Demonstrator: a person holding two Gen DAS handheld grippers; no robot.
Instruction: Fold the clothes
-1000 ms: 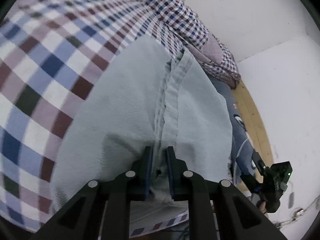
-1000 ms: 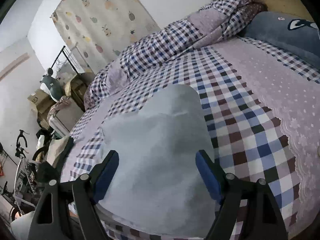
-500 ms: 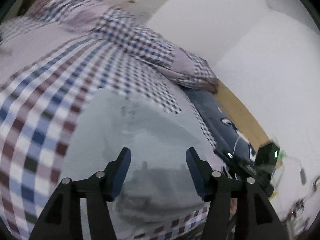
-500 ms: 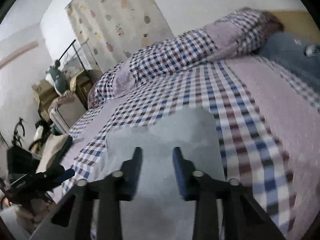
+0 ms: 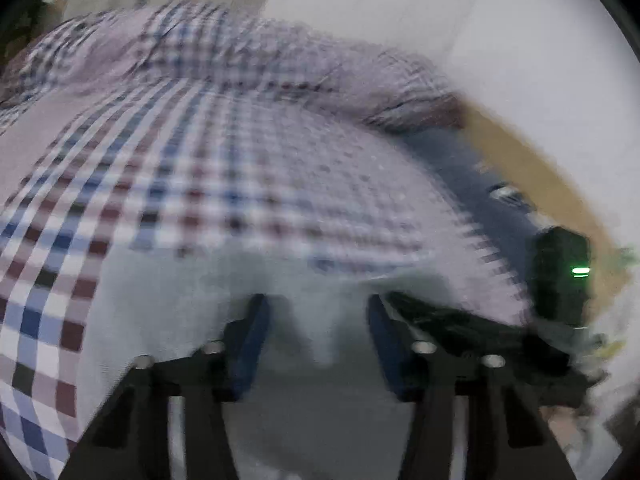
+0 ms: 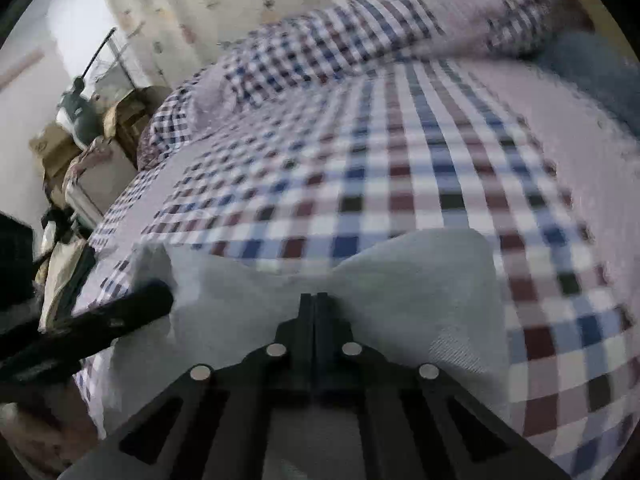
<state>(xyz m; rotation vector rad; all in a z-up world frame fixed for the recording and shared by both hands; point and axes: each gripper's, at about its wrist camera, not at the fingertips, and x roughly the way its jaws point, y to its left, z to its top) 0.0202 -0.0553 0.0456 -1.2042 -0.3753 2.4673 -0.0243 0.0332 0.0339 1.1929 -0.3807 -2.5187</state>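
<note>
Jaws have swapped roles within the last second. The left gripper point(image 5: 316, 316), which was clamped on the seam of the pale grey-green garment point(image 6: 420, 304), now stands released, fingers wide apart and nothing between them. The right gripper point(image 6: 315, 300), open a second ago, has clenched; its fingers meet at the garment's near edge, apparently pinching cloth. The garment lies at the near edge of the checked bedspread point(image 6: 400, 168). Judging by this, one fold has been let go and the right side is taking hold for another.

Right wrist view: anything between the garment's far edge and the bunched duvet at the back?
Only bare checked sheet between garment and duvet; right wrist view shows it.
</note>
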